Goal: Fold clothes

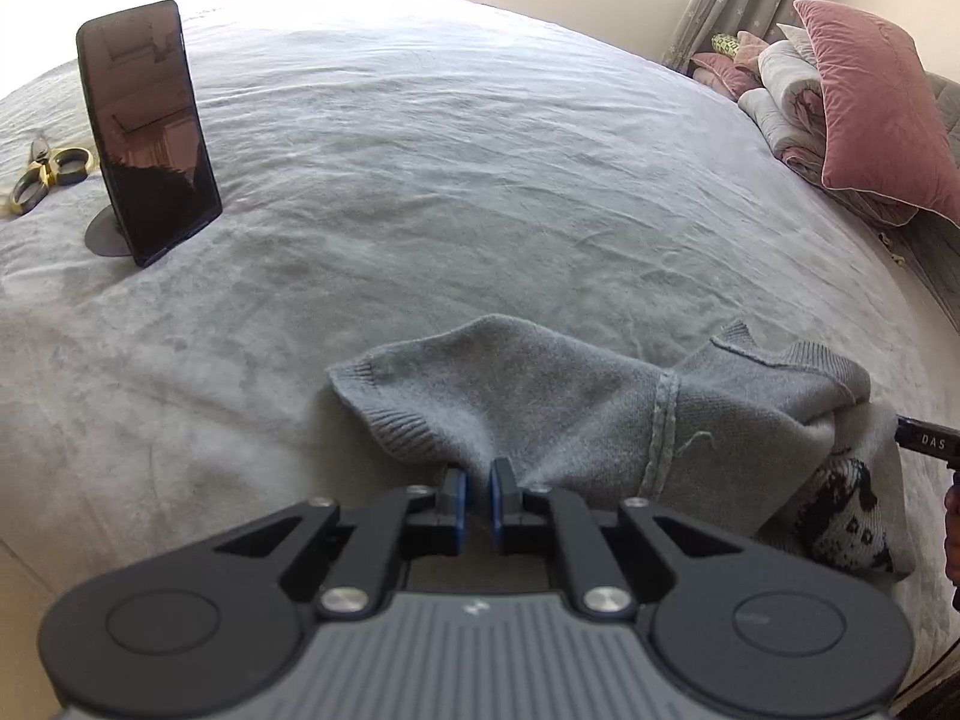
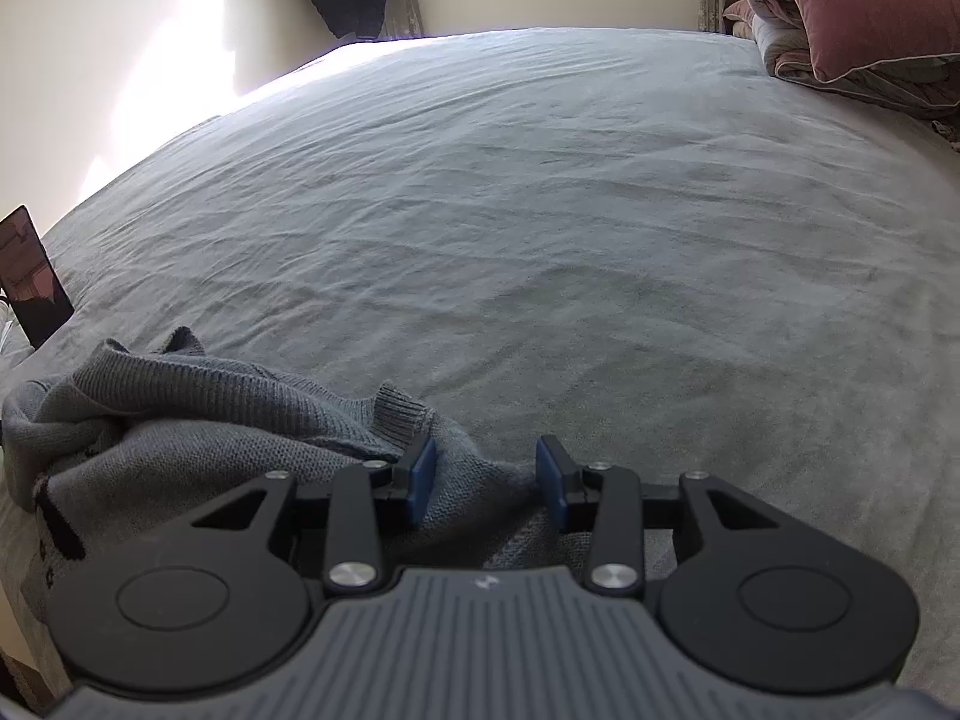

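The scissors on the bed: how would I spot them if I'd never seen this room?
Start with the big grey bed and look to its left side, where a dark phone stands upright on a small round stand. Just left of the phone, lying flat on the cover, are the scissors. Their shiny gold handle loops set them apart from everything else there.

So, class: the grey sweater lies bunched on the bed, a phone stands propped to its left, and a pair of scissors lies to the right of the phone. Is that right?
Not quite. The scissors lie to the left of the phone, not its right, as the left wrist view shows. The rest holds: the grey sweater lies bunched on the bed, with the phone propped to its left.
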A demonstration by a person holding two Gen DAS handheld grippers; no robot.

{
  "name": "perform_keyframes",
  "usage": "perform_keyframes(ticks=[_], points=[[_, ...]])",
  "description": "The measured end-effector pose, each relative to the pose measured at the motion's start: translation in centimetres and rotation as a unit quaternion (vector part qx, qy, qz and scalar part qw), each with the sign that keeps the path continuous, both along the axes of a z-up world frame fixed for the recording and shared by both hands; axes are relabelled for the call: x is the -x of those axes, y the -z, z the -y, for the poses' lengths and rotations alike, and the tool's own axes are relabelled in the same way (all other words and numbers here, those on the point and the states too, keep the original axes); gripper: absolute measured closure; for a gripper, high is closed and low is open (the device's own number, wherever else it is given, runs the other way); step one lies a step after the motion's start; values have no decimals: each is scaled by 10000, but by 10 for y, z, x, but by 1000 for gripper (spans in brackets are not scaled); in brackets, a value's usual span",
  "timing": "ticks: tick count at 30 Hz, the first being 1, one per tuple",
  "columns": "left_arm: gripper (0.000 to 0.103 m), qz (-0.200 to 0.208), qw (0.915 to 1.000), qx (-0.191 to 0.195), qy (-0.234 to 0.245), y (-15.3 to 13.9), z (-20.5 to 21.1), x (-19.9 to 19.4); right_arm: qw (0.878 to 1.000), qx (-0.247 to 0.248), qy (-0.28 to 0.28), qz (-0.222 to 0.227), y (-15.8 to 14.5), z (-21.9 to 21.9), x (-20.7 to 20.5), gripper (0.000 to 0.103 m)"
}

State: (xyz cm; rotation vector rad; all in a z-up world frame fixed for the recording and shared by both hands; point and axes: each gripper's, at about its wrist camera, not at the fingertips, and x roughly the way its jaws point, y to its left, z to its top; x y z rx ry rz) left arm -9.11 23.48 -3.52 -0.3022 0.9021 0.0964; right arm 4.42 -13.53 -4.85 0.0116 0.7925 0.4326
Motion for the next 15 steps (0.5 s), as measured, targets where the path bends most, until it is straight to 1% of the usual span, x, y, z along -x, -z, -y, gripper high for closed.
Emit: perform_keyframes(ticks=[3, 6, 9, 12, 14, 15], points=[[96, -199, 9995, -57, 252, 6, 8, 17, 10000, -31, 36, -17, 0, 3, 0, 58], [98, -358, 9986, -130, 372, 11, 12, 27, 10000, -21, 13, -27, 0, 3, 0, 57], [97, -480, 9979, -15, 426, 6, 10, 33, 10000, 0, 3, -35, 1, 2, 0, 55], [97, -397, 9976, 158, 550, -9, 6, 38, 10000, 36, -26, -26, 0, 1, -1, 55], [93, -190, 9978, 156, 612, -25, 4, 39, 10000, 34, -41, -33, -1, 1, -2, 55], [89, -81, 9978, 150, 640, -32, 3, 39, 10000, 23, -45, -43, -1, 1, -2, 55]])
